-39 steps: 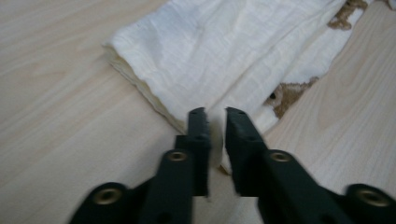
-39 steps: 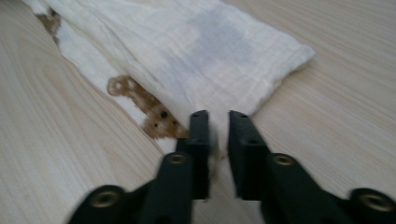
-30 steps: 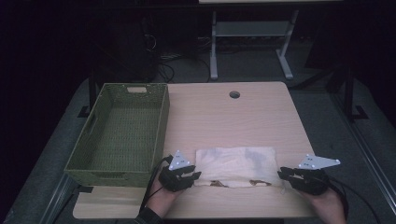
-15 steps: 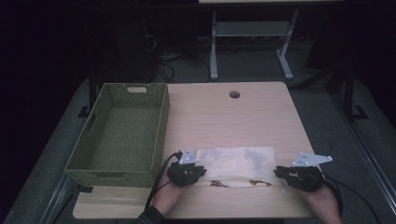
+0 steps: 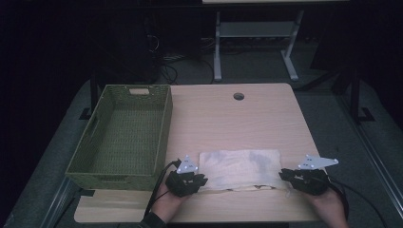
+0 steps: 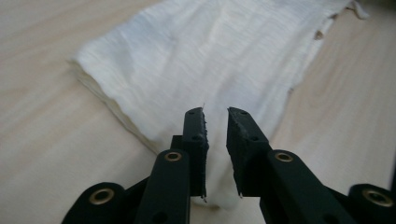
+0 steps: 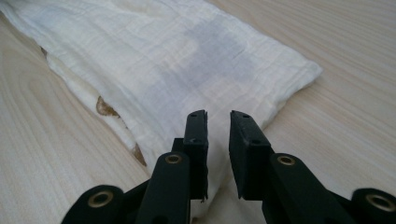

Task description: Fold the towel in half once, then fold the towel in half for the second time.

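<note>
A folded white cloth (image 5: 240, 166) lies flat near the table's front edge, with brown marks along its near side (image 7: 106, 108). My left gripper (image 5: 202, 179) is at its near left corner and my right gripper (image 5: 283, 175) at its near right corner. In the left gripper view the jaws (image 6: 216, 112) stand a narrow gap apart with the cloth (image 6: 210, 56) corner between them. They have just been opening slightly. The right gripper (image 7: 218, 113) has the same narrow gap, with the cloth (image 7: 163, 56) edge caught low between the pads.
A green woven basket (image 5: 166, 118) stands empty at the table's left side, close to my left hand. The wooden table (image 5: 237, 123) has a round cable hole (image 5: 238, 96) near its far edge. Cables trail from both grippers. A metal frame stands on the dark floor beyond.
The left gripper has edged a little right, onto the cloth's corner. The right gripper and the cloth lie much as before.
</note>
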A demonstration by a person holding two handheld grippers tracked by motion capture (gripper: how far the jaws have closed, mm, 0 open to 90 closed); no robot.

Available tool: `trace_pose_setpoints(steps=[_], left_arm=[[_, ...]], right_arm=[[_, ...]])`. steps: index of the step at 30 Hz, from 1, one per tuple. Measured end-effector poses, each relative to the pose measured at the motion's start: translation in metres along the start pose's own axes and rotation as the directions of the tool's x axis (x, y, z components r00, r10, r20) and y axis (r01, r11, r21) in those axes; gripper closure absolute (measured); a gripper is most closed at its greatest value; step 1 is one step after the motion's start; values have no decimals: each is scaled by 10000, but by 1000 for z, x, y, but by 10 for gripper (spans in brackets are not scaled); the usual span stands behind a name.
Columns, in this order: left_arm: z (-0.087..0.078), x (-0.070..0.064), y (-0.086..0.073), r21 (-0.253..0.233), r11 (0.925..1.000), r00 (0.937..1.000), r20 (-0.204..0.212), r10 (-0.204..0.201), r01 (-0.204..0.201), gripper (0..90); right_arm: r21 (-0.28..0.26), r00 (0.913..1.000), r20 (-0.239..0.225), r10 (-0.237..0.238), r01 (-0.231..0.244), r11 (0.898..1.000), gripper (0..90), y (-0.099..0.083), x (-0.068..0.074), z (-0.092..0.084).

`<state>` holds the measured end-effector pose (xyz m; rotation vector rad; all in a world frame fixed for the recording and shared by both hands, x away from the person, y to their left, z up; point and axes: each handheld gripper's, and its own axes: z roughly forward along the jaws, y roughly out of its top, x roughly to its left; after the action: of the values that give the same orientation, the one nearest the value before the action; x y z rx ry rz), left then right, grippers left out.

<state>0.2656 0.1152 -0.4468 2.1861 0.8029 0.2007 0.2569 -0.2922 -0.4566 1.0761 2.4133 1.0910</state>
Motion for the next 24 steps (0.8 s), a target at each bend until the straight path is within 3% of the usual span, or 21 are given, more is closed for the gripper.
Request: trace_pose_setpoints(steps=[7,11,15,19,20,22,24], left_arm=[[10,13,19,-583,9983,9956,-935,13,-68,610],[18,23,26,-613,9981,9895,-1445,-1,-89,609],[26,34,32,-786,9965,9820,-1842,-414,272,613],[37,44,34,-498,9982,9719,-2315,-432,326,626],[37,44,34,-498,9982,9719,-2315,-432,326,627],[43,51,34,-337,9985,9657,-2548,-499,427,634],[45,55,34,-277,9984,9635,-2617,-557,502,638]], right_arm=[[-180,9990,436,105,-97,9998,698,13,-9,10],[-232,9985,535,96,-83,9997,693,20,-14,18],[-339,9974,689,188,-165,9993,676,34,-25,29],[-283,9944,1003,325,-298,9992,664,45,-40,37],[-283,9944,1003,325,-298,9992,664,45,-40,37],[-296,9922,1115,555,-525,9982,665,48,-54,44],[-122,9898,1268,648,-637,9979,665,48,-61,48]])
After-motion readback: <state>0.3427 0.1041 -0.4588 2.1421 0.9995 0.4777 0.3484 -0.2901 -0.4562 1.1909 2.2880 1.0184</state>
